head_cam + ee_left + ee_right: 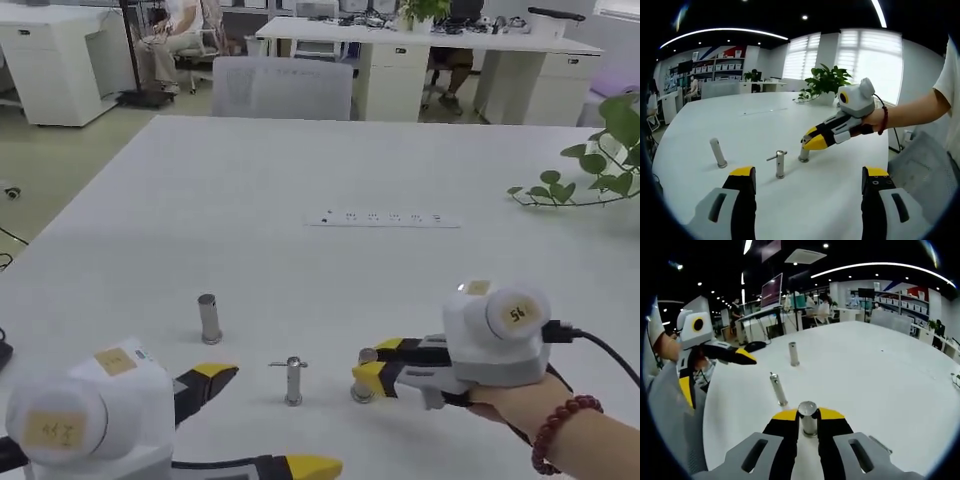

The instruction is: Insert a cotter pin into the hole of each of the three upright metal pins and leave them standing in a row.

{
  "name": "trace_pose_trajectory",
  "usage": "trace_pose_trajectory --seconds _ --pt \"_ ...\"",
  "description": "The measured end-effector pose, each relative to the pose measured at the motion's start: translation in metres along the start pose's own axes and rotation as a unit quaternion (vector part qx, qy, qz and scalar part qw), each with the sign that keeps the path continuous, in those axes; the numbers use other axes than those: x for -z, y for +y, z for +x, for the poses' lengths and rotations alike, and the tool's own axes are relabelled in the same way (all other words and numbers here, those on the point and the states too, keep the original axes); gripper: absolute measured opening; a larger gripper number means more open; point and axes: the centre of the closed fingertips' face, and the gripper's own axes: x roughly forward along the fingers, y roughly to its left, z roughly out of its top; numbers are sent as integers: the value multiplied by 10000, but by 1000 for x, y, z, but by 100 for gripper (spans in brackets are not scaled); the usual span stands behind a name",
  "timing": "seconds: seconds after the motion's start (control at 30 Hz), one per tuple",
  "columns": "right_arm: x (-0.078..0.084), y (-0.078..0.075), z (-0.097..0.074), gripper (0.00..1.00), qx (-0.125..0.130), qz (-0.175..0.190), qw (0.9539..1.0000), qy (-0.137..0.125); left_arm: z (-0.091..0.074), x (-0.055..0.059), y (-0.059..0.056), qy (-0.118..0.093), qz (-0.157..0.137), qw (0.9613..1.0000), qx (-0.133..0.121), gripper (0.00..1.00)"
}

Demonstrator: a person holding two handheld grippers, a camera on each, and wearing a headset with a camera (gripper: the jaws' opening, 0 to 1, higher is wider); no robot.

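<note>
Three upright metal pins stand in a row on the white table [330, 170]. The left pin [209, 318] [718, 152] [793, 354] is bare. A cotter pin sticks sideways through the top of the middle pin [292, 380] [780, 164] [778, 389]. My right gripper [368, 378] [808, 415], coming in from the right, is shut on the right pin [366, 357] [804, 151] [808, 421]. My left gripper [275, 420] [809, 176] hovers open at the near edge, short of the row, with nothing between its jaws. A thin metal piece [880, 444] lies on the table beside the right gripper.
A white power strip [383, 218] lies further back on the table. A leafy plant [600, 160] [826, 80] reaches over the far right corner. A grey chair [283, 88] stands behind the table's far edge, with other desks and seated people beyond.
</note>
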Motion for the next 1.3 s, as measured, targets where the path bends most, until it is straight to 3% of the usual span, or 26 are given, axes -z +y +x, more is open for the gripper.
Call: trace_pose_trajectory --seconds 0.87,1.3 --pt "1 4 0 16 56 213 9997 -51 -1 2 -3 51 39 10000 29 87" --pt "-3 5 -8 28 10 384 9992 -140 -1 -1 -1 9 52 10000 -16 88"
